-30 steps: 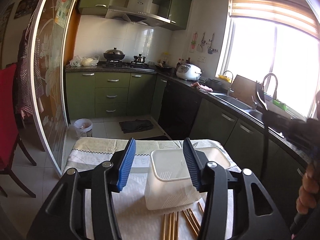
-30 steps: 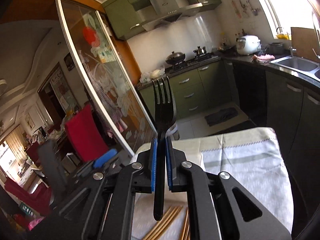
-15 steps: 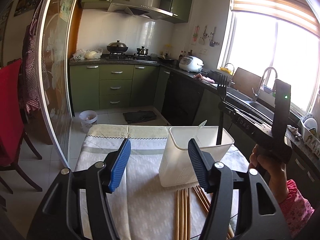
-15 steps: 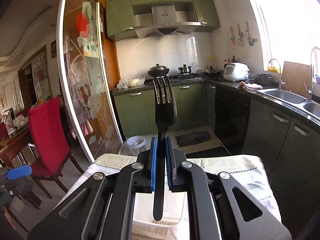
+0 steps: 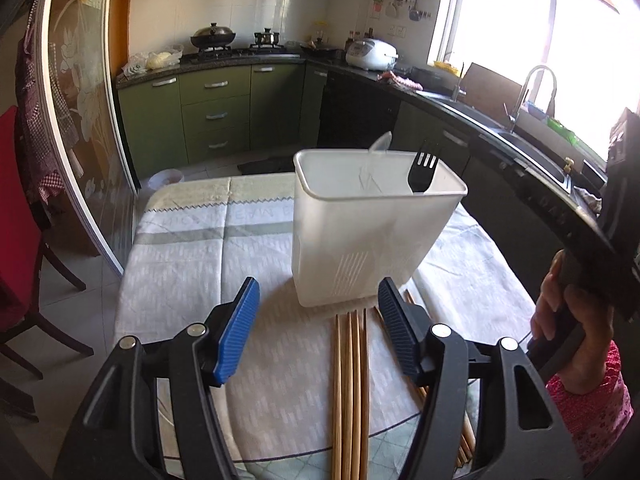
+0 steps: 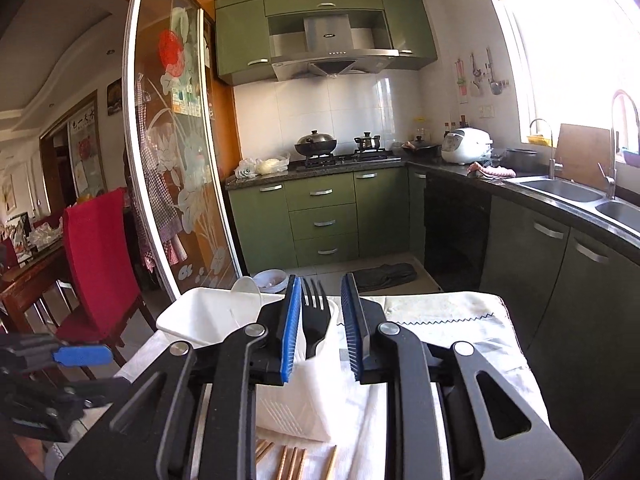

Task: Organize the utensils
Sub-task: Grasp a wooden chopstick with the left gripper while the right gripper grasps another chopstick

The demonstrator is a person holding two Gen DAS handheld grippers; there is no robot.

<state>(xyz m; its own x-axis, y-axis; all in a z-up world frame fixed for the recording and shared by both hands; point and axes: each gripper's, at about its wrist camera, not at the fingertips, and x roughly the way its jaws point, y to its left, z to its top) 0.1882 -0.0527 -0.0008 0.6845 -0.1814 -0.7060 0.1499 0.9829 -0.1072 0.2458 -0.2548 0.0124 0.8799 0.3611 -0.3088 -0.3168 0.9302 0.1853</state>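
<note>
Since the earlier frames, the black fork (image 6: 316, 320) has been lowered from its raised position into the white utensil holder (image 5: 360, 240), and the jaws of the right gripper (image 6: 320, 328) have just been opening, so that the fork stands between the blue pads without being pressed by either. Nearest the left wrist camera, the left gripper (image 5: 316, 332) is seen with its jaws set wide apart and nothing held between them; its opening has also just been widened. Just beyond and partly between its fingers, a bundle of wooden chopsticks (image 5: 352, 380) is laid flat on the patterned tablecloth (image 5: 192, 240). Behind the chopsticks the holder stands upright on the cloth, with the fork propped tines-up at its right end and a translucent spoon (image 5: 378, 148) leaning further back inside. At the right edge of the left view, a hand (image 5: 568, 312) in a red patterned sleeve is wrapped around the right gripper's handle. Green kitchen cabinets (image 6: 324, 216) are seen beyond the table.
</note>
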